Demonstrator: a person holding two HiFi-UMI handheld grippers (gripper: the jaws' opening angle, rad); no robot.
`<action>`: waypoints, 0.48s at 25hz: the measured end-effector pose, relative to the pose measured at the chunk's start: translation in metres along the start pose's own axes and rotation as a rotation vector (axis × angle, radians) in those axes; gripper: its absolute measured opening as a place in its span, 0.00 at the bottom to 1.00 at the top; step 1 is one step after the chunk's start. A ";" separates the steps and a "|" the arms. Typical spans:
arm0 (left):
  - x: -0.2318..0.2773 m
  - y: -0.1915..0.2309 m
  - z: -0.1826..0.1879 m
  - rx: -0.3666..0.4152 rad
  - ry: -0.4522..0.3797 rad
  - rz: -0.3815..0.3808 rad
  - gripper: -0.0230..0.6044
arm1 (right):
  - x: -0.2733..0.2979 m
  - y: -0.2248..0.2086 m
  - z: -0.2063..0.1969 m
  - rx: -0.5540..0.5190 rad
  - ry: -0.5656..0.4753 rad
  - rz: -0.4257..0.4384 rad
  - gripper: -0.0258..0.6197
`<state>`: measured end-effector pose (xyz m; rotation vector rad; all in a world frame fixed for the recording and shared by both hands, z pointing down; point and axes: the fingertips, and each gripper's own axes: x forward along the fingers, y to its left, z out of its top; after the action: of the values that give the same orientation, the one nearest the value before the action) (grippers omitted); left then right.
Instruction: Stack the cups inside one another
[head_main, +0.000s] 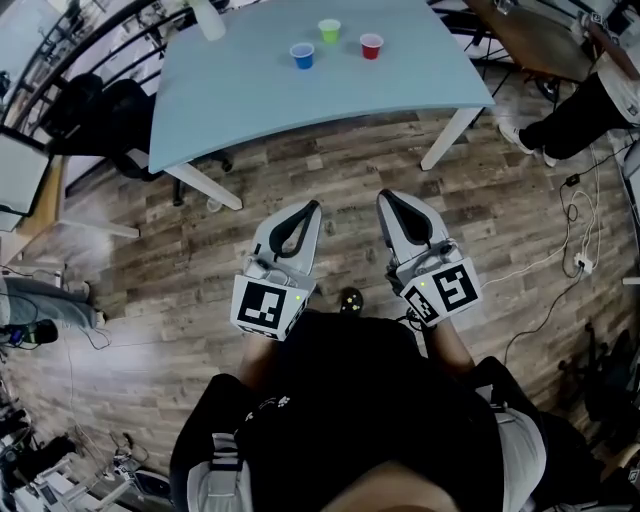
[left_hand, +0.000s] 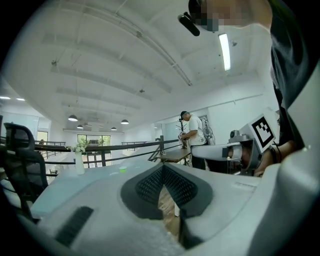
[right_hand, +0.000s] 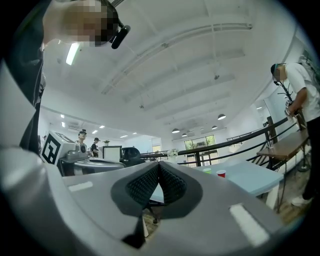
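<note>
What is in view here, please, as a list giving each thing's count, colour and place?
blue cup: one, blue, on the table, leftmost.
green cup: one, green, on the table, middle, farthest back.
red cup: one, red, on the table, rightmost.
table: one, light blue, ahead.
office chair: one, black, left of the table.
wooden table: one, brown, upper right.
floor: wood planks.
bystander: one, dark trousers, right edge.
left gripper: white, shut, empty.
right gripper: white, shut, empty.

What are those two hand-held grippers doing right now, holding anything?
Left hand-held gripper: closed, holding nothing.
Right hand-held gripper: closed, holding nothing.
</note>
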<state>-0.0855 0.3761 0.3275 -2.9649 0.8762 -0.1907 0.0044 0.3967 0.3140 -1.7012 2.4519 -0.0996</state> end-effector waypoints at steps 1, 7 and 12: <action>-0.001 -0.001 0.000 -0.001 0.001 0.002 0.01 | -0.001 0.000 -0.001 0.004 0.001 0.001 0.06; 0.001 -0.007 0.003 0.008 -0.011 0.006 0.01 | -0.009 -0.005 -0.005 0.015 0.004 -0.005 0.06; 0.014 -0.006 -0.003 0.006 -0.002 -0.009 0.01 | -0.009 -0.017 -0.009 0.015 0.008 -0.035 0.06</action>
<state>-0.0713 0.3738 0.3319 -2.9629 0.8606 -0.1898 0.0220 0.3982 0.3265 -1.7417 2.4211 -0.1291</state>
